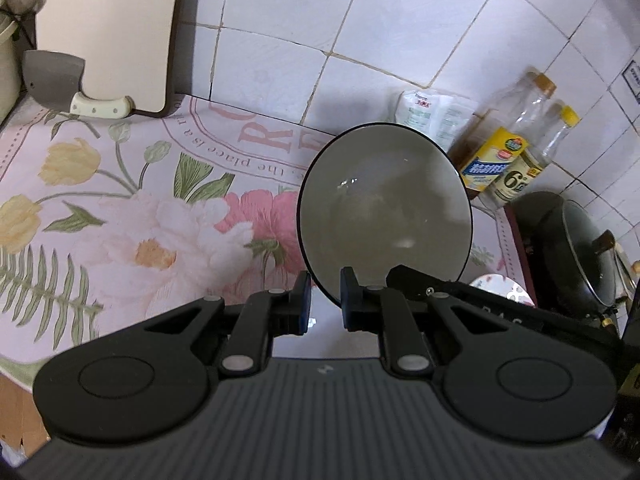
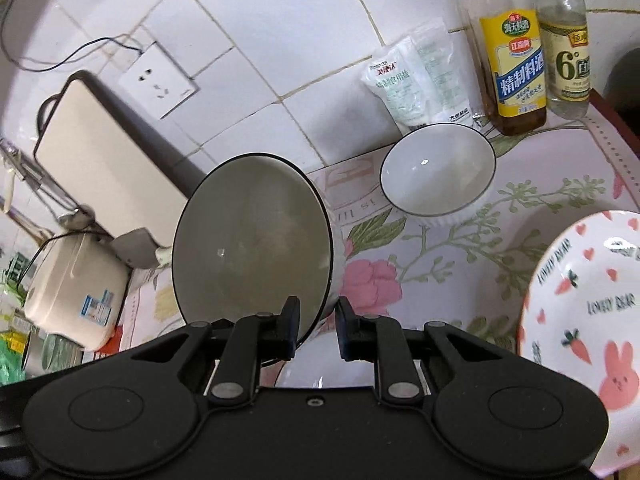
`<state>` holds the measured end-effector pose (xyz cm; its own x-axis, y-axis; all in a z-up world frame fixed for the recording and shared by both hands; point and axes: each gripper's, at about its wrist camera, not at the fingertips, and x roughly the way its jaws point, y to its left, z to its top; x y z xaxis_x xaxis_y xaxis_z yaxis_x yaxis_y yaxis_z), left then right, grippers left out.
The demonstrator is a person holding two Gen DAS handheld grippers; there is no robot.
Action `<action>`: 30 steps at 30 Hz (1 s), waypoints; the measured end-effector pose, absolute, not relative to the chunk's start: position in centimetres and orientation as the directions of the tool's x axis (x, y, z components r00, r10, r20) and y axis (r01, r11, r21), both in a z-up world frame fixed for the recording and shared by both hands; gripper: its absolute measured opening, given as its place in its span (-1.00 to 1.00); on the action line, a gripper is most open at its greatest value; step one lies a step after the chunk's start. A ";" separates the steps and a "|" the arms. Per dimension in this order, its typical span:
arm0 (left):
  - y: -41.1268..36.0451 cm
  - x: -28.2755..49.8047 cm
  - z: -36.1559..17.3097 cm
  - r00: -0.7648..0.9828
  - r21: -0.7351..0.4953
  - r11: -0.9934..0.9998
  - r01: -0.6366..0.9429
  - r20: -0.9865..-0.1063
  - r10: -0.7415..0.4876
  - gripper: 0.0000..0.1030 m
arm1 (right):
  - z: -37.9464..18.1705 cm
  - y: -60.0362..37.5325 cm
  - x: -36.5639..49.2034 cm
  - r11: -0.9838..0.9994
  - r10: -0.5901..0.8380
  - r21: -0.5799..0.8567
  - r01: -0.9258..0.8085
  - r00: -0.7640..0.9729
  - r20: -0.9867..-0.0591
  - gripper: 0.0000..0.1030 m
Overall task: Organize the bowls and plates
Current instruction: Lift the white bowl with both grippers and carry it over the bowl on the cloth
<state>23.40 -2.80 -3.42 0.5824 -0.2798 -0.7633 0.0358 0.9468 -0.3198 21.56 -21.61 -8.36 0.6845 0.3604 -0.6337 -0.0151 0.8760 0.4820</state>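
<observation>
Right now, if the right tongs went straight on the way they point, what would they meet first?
They carry a black-rimmed bowl clamped by its rim, so that leads. Beyond it, the line of the right tongs runs down to the floral mat near the white tiled wall; the smaller white bowl sits just right of it. Depth is unclear.

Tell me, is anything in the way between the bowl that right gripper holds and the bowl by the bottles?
Nothing visible. Only bare flowered mat lies between the held bowl and the bowl by the bottles; the rabbit plate sits off to the side.
</observation>
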 end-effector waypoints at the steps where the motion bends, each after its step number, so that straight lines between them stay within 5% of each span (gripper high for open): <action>1: -2.9 22.8 -3.3 0.585 -0.318 0.947 0.039 -0.761 -0.280 -0.75 | -8.3 -21.6 21.0 0.879 0.358 0.476 -0.019 0.685 -0.634 -0.56; 30: -3.2 19.4 -7.9 0.458 -0.310 0.951 -0.009 -0.846 -0.271 -0.75 | -11.8 -19.9 16.9 0.940 0.270 0.342 0.003 0.604 -0.749 -0.54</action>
<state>19.40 -3.16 -7.88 0.4583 -0.2711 -0.8464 -0.0095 0.9508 -0.3096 16.93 -19.95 -11.77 0.6045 0.2704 -0.7493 0.0031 0.9398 0.3417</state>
